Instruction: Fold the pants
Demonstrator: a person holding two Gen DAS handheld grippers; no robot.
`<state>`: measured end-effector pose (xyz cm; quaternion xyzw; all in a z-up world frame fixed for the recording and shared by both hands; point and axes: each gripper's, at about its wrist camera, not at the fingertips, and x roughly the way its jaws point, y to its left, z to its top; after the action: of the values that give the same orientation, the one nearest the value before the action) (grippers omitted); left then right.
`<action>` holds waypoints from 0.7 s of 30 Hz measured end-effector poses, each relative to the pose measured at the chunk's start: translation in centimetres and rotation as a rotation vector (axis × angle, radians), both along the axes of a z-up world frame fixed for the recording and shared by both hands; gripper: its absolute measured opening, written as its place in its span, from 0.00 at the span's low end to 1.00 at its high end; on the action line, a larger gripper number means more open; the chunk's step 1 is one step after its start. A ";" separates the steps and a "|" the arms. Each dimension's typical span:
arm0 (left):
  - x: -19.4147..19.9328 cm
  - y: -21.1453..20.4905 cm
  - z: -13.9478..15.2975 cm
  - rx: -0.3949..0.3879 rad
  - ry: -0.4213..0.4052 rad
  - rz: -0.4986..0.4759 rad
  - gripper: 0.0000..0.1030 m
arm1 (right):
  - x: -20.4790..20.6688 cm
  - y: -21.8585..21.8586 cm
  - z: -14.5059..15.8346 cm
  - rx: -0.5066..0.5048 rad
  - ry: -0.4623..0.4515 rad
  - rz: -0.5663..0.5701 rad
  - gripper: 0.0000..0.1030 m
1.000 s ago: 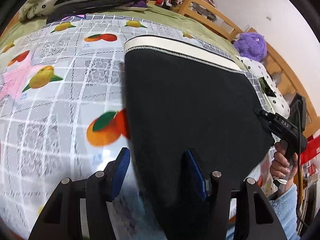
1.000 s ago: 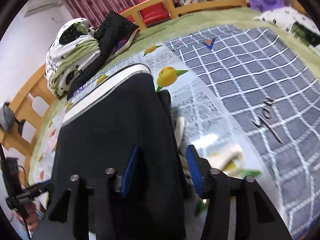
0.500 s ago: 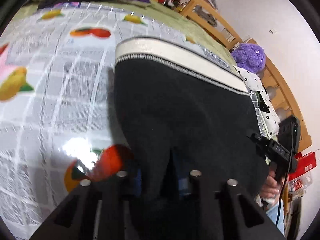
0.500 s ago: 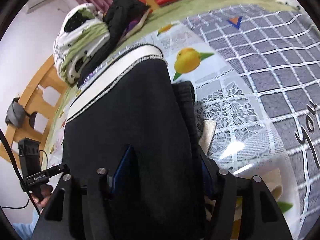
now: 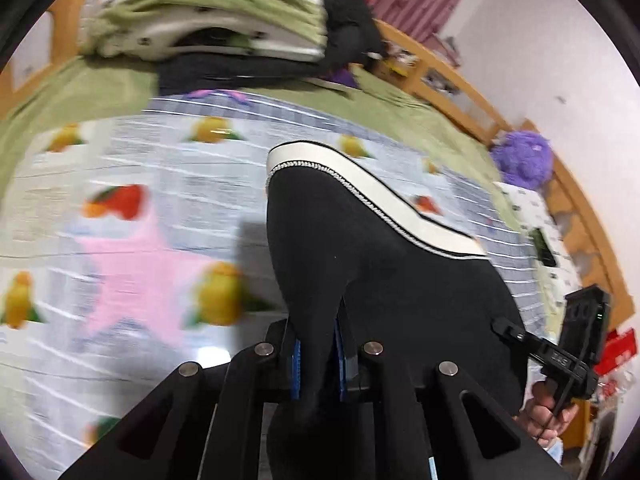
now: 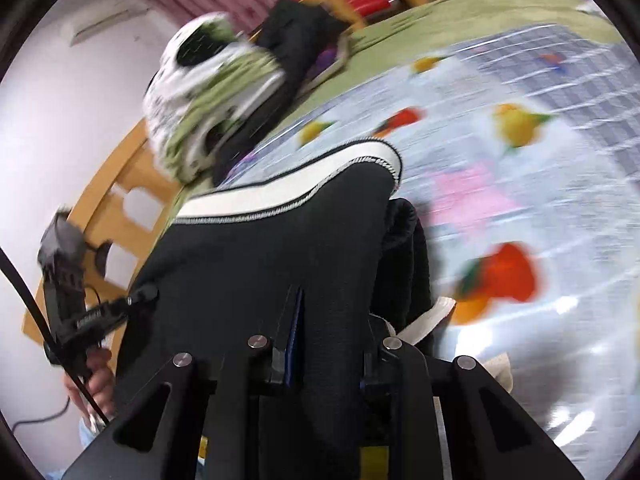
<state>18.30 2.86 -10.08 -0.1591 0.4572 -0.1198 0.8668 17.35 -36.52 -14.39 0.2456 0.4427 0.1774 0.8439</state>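
Black pants (image 5: 384, 276) with a white waistband (image 5: 360, 184) lie on a bed covered by a fruit-print sheet (image 5: 132, 208). My left gripper (image 5: 316, 360) is shut on the near left edge of the pants and lifts the cloth. My right gripper (image 6: 328, 344) is shut on the near right edge of the pants (image 6: 260, 264), which rise up off the sheet (image 6: 520, 200). The waistband (image 6: 288, 196) is at the far end. Each gripper shows in the other's view, the right one (image 5: 560, 356) and the left one (image 6: 92, 316).
A pile of green and white bedding (image 5: 208, 12) and dark clothes (image 5: 352, 32) sits at the head of the bed. A wooden bed rail (image 5: 460, 80) runs along the far side. A purple plush toy (image 5: 520, 160) lies by it.
Both grippers closed on the near edge of the pants and lifted it up and forward toward the waistband. The views are blurred by this motion.
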 end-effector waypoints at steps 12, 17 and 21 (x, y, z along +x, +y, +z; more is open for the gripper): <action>0.8 1.5 -5.8 0.174 0.050 0.044 0.40 | 2.4 6.3 -3.3 -0.273 -0.017 0.024 0.47; -2.3 2.3 -4.0 0.214 -0.003 0.017 0.40 | 0.4 5.7 -2.3 -0.326 -0.020 -0.005 0.58; -6.7 3.7 -2.9 0.216 -0.057 -0.003 0.47 | -3.3 4.4 -0.3 -0.362 -0.064 -0.021 0.58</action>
<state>11.60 6.56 -12.99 -0.0606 0.4429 -0.0754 0.8913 14.01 -32.11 -14.64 0.0887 0.4379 0.0937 0.8897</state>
